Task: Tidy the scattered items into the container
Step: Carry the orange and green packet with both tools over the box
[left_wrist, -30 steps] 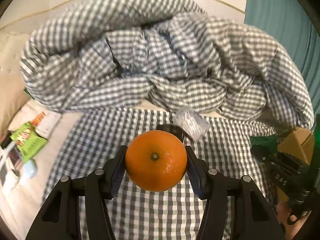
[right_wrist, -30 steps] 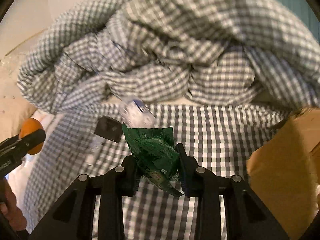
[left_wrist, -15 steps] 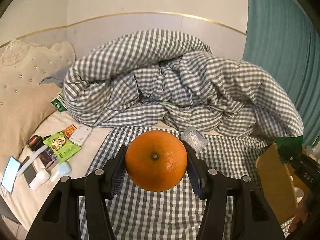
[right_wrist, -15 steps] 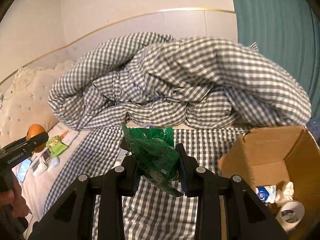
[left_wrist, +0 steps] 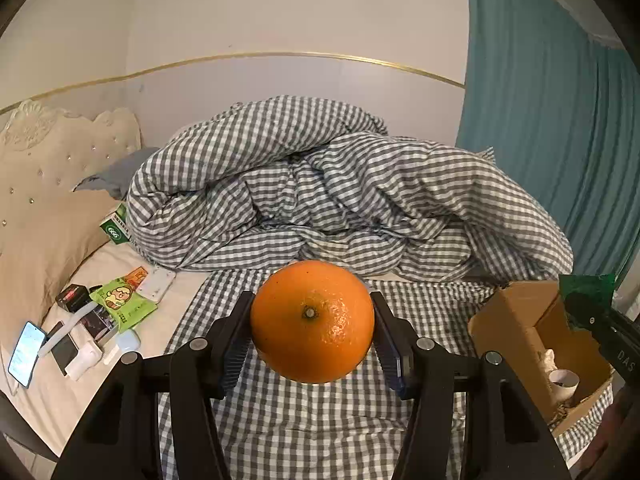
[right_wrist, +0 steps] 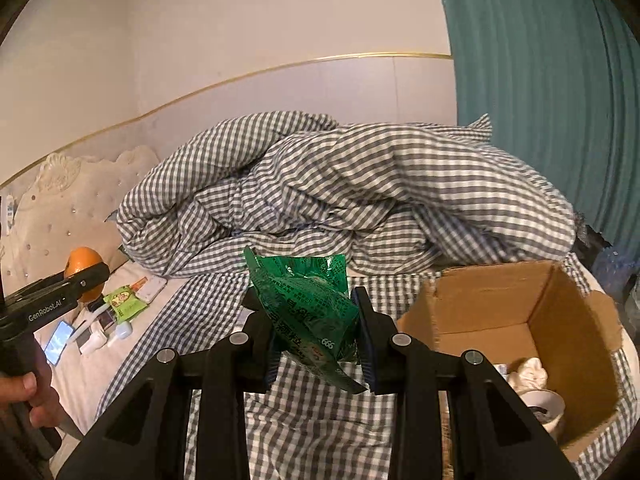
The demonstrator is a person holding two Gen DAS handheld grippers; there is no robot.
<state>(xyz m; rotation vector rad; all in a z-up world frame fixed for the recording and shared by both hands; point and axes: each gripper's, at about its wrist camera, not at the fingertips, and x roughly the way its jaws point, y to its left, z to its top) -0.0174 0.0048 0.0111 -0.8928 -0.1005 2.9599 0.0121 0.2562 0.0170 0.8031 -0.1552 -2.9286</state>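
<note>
My left gripper (left_wrist: 312, 332) is shut on an orange (left_wrist: 312, 322) and holds it above the checked sheet. It also shows in the right wrist view (right_wrist: 86, 276) with the orange (right_wrist: 82, 260). My right gripper (right_wrist: 316, 332) is shut on a crumpled green packet (right_wrist: 310, 312), raised left of the open cardboard box (right_wrist: 560, 308). The box (left_wrist: 516, 312) stands at the right on the bed and holds a white cup (left_wrist: 564, 380) and crumpled tissue (right_wrist: 528, 372). In the left wrist view the right gripper (left_wrist: 588, 312) with the packet (left_wrist: 586, 290) hovers over the box.
A bunched checked duvet (left_wrist: 340, 196) fills the back of the bed. Scattered items lie at the left: a light green snack bag (left_wrist: 124, 306), a phone (left_wrist: 26, 348), a white remote (left_wrist: 160, 284), a green box (left_wrist: 116, 230). A teal curtain (left_wrist: 560, 120) hangs at the right.
Both grippers have pulled back and risen from the bed with the orange and the packet still held. The cardboard box has come fully into view at the right.
</note>
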